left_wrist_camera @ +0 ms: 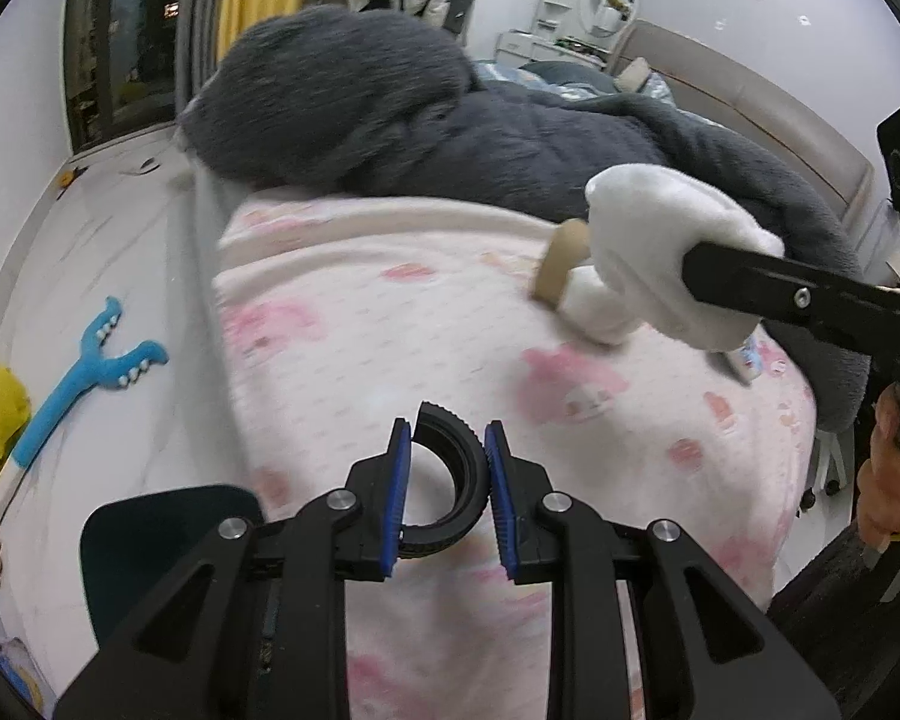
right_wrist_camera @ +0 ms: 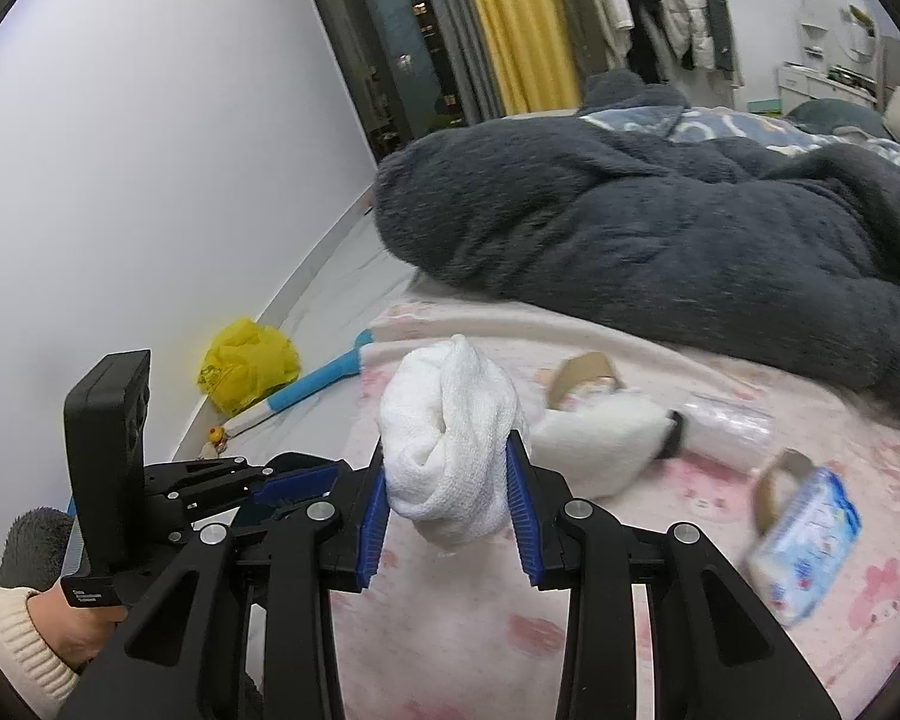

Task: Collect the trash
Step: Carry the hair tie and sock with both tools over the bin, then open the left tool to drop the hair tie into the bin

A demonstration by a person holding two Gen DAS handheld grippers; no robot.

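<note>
My left gripper (left_wrist_camera: pixel 447 495) is shut on a black ridged plastic ring (left_wrist_camera: pixel 450 474) and holds it above the pink patterned blanket (left_wrist_camera: pixel 390 324). My right gripper (right_wrist_camera: pixel 447 495) is shut on a wad of white tissue (right_wrist_camera: pixel 450 444); the same wad (left_wrist_camera: pixel 660 234) shows in the left wrist view. On the blanket lie a cardboard roll (right_wrist_camera: pixel 582 378) with white paper (right_wrist_camera: pixel 600 444), a clear plastic wrap (right_wrist_camera: pixel 729 426), and a blue-printed tissue pack (right_wrist_camera: pixel 804 546) with another cardboard tube (right_wrist_camera: pixel 774 486).
A dark grey fluffy blanket (right_wrist_camera: pixel 660 228) is heaped behind the pink one. On the floor at the left lie a yellow plastic bag (right_wrist_camera: pixel 246 369) and a blue toy stick (left_wrist_camera: pixel 84 372). Curtains and hanging clothes stand at the back.
</note>
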